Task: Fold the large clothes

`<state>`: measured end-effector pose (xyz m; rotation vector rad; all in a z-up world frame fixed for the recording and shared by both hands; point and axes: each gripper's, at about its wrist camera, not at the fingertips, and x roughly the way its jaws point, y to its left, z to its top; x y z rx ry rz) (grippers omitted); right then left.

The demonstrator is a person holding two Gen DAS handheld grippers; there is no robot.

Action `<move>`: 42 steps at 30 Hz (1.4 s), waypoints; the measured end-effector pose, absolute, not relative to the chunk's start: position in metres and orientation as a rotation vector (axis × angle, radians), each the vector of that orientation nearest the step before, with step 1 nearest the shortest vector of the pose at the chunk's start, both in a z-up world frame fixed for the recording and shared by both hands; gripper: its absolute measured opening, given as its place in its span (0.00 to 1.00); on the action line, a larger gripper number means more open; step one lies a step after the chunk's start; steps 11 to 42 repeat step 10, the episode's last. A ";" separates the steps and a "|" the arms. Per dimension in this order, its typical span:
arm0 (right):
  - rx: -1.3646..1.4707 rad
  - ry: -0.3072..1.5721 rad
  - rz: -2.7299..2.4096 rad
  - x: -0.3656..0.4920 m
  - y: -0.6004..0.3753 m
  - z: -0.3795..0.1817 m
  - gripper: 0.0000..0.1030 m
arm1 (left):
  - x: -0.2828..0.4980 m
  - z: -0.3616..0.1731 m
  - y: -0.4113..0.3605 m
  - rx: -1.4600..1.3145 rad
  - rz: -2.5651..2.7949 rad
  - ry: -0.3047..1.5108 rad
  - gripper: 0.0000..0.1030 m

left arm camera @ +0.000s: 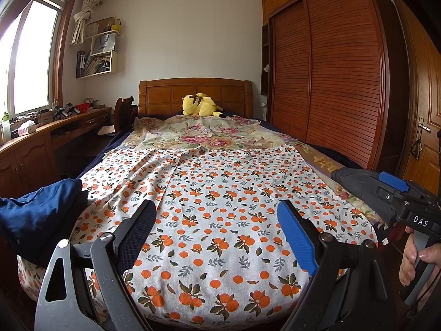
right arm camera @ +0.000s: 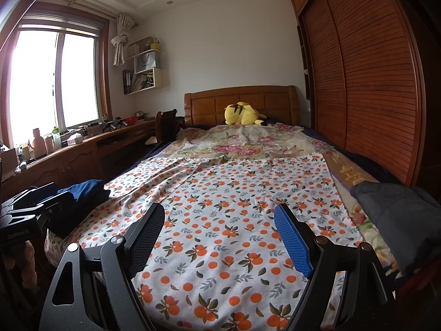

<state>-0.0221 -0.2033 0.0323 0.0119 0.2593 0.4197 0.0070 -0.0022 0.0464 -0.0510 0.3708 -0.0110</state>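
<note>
Both my left gripper [left arm camera: 216,230] and right gripper [right arm camera: 220,234] are wide open, holding nothing. The blue cloth [left arm camera: 35,215] sits at the bed's [left arm camera: 209,248] edge; a clumsy grab could drop it.

The right gripper [right arm camera: 219,216] hangs above the foot of the bed, its black and blue fingers spread wide, with nothing between them. Under it lies a white sheet with orange fruit print [right arm camera: 234,207], smooth and flat. Beyond it a floral blanket [right arm camera: 242,140] covers the bed up to a yellow plush toy [right arm camera: 242,114] near the wooden headboard [right arm camera: 239,99]. On the left edge of the bed rests a dark blue garment [right arm camera: 85,190] — beside it the left gripper [right arm camera: 33,207] shows partly. A dark grey garment [right arm camera: 394,215] lies on the right edge, near the wardrobe [right arm camera: 366,77].
</note>
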 end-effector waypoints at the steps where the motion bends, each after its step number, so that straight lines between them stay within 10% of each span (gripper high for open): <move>1: 0.013 0.260 0.420 -0.022 -0.203 0.032 0.81 | 0.007 0.047 -0.003 -0.050 -0.011 0.370 0.87; 42: 0.015 0.263 0.420 -0.021 -0.203 0.032 0.81 | 0.007 0.047 -0.002 -0.049 -0.010 0.370 0.87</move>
